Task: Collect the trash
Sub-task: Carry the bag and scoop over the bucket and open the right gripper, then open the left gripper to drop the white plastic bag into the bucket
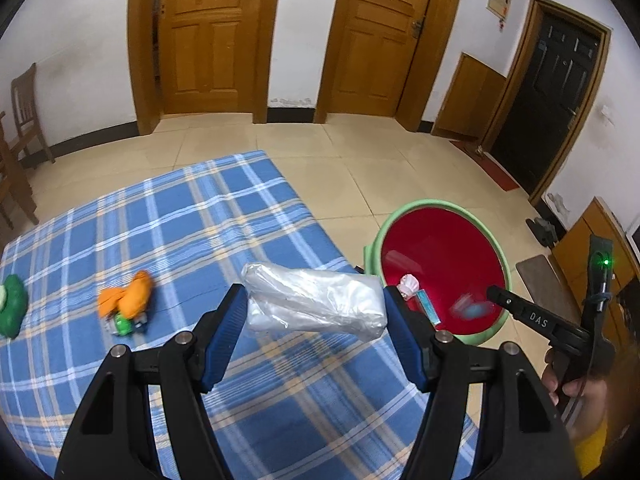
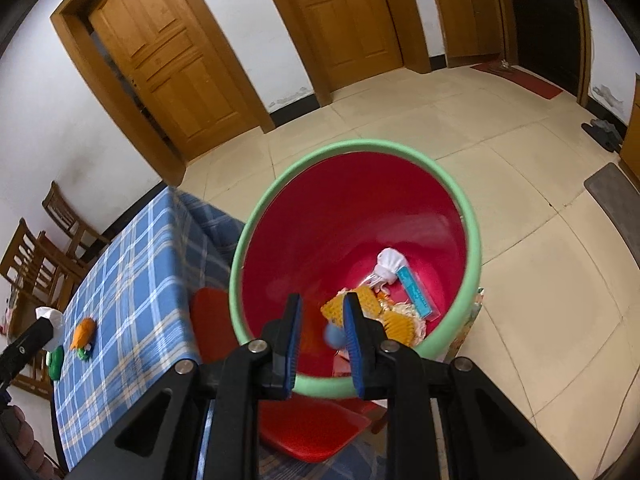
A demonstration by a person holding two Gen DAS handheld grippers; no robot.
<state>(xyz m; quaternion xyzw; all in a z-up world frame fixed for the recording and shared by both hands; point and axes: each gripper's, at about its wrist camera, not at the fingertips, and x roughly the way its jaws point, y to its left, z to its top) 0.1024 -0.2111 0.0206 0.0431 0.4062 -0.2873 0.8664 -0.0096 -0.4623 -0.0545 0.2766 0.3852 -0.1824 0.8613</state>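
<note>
Left wrist view: left gripper [image 1: 316, 304] fingers clamped on a crumpled clear plastic bag [image 1: 316, 300], held above the plaid-covered desk [image 1: 160, 220], beside the green-rimmed red bin [image 1: 444, 256] | Right wrist view: right gripper [image 2: 322, 332] over the bin [image 2: 280, 208], fingers narrowly apart, a blurred blue scrap [image 2: 334, 336] between them; grip unclear.

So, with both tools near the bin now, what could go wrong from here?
1. The clear plastic bag, pinched at its ends by the left tool, hangs over the table, not over the bin. Released now, it would land on the cloth.
2. A blurred blue piece sits between the right tool's fingers near the bin's near rim; it may fall outside.
3. The orange wrapper and green item could be forgotten.
</note>
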